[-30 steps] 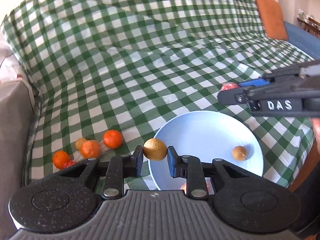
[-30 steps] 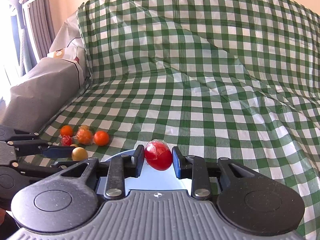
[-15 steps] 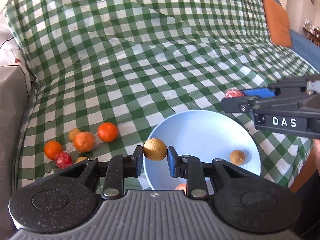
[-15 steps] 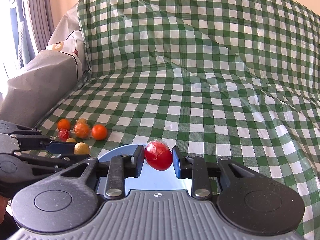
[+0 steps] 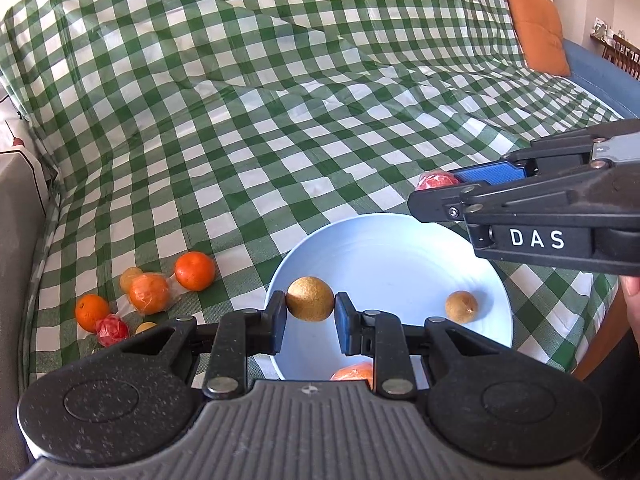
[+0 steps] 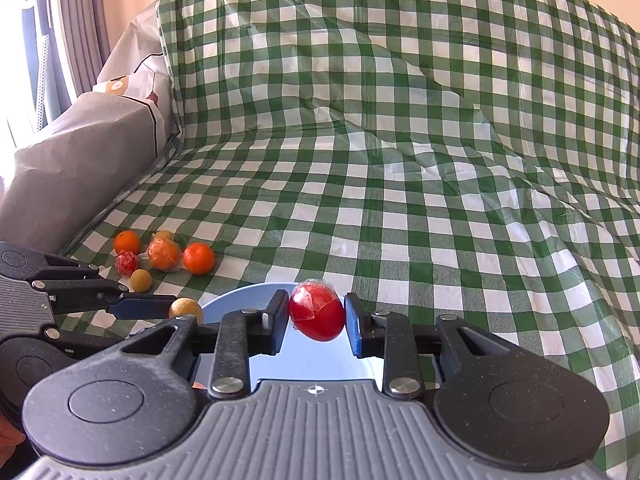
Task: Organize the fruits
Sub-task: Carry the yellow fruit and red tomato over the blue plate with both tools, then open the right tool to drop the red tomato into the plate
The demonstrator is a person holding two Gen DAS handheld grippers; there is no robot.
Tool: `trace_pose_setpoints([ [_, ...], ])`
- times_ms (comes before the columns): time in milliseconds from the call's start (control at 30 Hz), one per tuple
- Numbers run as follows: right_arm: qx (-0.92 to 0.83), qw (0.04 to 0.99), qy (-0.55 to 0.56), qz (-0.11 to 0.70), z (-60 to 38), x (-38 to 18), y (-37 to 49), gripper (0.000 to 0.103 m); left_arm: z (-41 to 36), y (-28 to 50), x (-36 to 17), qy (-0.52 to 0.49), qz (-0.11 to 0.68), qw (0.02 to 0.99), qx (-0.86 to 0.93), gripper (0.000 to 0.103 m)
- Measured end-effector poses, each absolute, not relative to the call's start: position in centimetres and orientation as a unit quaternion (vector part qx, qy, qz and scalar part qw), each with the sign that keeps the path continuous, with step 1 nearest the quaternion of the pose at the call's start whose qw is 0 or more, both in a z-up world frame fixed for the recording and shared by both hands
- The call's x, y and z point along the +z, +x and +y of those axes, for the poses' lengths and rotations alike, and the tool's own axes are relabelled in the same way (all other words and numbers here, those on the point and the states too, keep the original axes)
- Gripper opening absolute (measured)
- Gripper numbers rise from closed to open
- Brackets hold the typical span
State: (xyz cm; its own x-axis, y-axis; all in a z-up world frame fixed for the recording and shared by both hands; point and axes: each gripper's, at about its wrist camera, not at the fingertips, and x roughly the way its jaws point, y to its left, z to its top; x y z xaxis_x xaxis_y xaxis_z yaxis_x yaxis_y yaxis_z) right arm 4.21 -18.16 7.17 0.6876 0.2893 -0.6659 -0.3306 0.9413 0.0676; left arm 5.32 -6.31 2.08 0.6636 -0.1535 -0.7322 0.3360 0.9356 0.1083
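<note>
My left gripper (image 5: 310, 311) is shut on a small brown-yellow fruit (image 5: 310, 299), held over the left rim of a light blue bowl (image 5: 384, 256). Inside the bowl lie a second brown fruit (image 5: 461, 307) and an orange fruit (image 5: 354, 372), partly hidden by my fingers. My right gripper (image 6: 317, 320) is shut on a red fruit in clear wrap (image 6: 317, 312) above the bowl's far rim (image 6: 248, 294). In the left wrist view that gripper (image 5: 448, 196) comes in from the right with the red fruit (image 5: 436, 181). The left gripper (image 6: 160, 307) and its fruit (image 6: 186, 309) show at the left of the right wrist view.
A cluster of fruit lies left of the bowl on the green checked cloth (image 5: 280, 120): oranges (image 5: 195, 270), a wrapped orange one (image 5: 149, 294), a wrapped red one (image 5: 111, 330), small yellow ones (image 6: 141, 280). A grey cushion (image 6: 72, 160) borders the left. An orange pillow (image 5: 536, 40) lies far right.
The left wrist view has shifted slightly, so the bowl and fruit cluster sit a little further right. Both grippers keep their hold on the same fruits.
</note>
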Motion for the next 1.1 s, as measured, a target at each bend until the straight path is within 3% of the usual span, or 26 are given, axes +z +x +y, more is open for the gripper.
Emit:
trace_pose_setpoints([
  [1100,0.171,0.917,-0.035,0.358,-18.02,6.58,4.2,0.032,-6.38,5.24,2.2,0.123,0.381,0.905,-0.144,0.028],
])
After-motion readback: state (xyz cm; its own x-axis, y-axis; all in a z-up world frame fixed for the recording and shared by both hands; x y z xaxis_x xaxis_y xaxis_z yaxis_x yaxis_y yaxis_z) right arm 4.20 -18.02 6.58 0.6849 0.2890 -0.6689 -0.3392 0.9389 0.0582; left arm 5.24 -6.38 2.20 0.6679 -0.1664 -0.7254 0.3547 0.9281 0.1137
